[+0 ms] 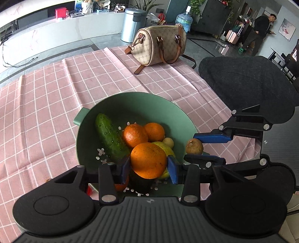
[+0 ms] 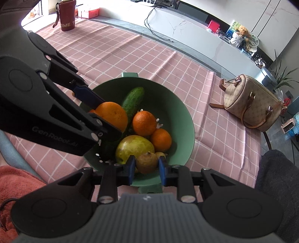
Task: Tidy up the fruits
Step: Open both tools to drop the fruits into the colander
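Note:
A green colander bowl (image 1: 142,106) stands on the pink checked tablecloth and holds a cucumber (image 1: 110,137), two loose oranges (image 1: 135,135), a yellow-green pear (image 2: 134,147) and a small pale fruit. My left gripper (image 1: 148,169) is shut on a large orange (image 1: 148,162) and holds it over the bowl; it also shows in the right wrist view (image 2: 112,114). My right gripper (image 2: 146,168) is shut on a small brown round fruit (image 2: 146,162) at the bowl's near rim; the fruit also shows in the left wrist view (image 1: 194,146).
A beige patterned handbag (image 1: 158,46) lies on the far side of the cloth. A red cup (image 2: 67,15) stands at the far left corner. A dark fabric chair back (image 1: 248,84) rises beside the table's right edge.

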A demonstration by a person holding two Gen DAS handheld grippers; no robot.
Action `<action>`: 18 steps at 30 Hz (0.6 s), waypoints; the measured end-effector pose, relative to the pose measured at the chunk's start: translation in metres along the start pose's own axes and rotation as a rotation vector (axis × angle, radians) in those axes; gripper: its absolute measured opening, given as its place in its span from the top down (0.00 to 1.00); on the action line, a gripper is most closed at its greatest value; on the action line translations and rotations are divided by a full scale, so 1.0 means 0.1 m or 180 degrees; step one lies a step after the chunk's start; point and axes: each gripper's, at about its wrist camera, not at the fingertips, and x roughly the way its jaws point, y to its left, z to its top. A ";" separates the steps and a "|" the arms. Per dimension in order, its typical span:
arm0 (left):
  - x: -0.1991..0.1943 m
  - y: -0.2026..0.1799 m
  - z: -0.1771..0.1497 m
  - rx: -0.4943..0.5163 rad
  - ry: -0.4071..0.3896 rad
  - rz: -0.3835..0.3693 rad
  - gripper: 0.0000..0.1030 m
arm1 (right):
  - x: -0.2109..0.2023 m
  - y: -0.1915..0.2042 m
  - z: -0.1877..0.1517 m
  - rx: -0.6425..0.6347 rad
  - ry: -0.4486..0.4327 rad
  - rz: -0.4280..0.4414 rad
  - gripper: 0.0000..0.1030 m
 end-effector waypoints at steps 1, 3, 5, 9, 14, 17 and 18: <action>0.04 0.01 0.02 -0.0026 0.0028 -0.0005 0.54 | 0.04 -0.02 0.01 -0.0020 0.0021 -0.0008 0.78; 0.11 0.03 0.04 -0.0061 0.0064 -0.0005 0.54 | 0.11 -0.05 0.02 -0.0055 0.0057 -0.0011 0.78; 0.16 0.05 0.05 -0.0084 0.0088 -0.0015 0.54 | 0.19 -0.09 0.03 -0.0086 0.0086 -0.0011 0.78; 0.25 0.08 0.08 -0.0118 0.0121 -0.0045 0.54 | 0.29 -0.12 0.05 -0.0139 0.0125 0.0002 0.78; 0.35 0.12 0.10 -0.0134 0.0162 -0.0045 0.54 | 0.39 -0.13 0.08 -0.0226 0.0165 0.0004 0.78; 0.37 0.13 0.12 -0.0129 0.0154 -0.0056 0.54 | 0.45 -0.15 0.11 -0.0295 0.0184 -0.0003 0.78; 0.38 0.14 0.12 -0.0132 0.0156 -0.0059 0.53 | 0.48 -0.16 0.11 -0.0298 0.0195 0.0004 0.78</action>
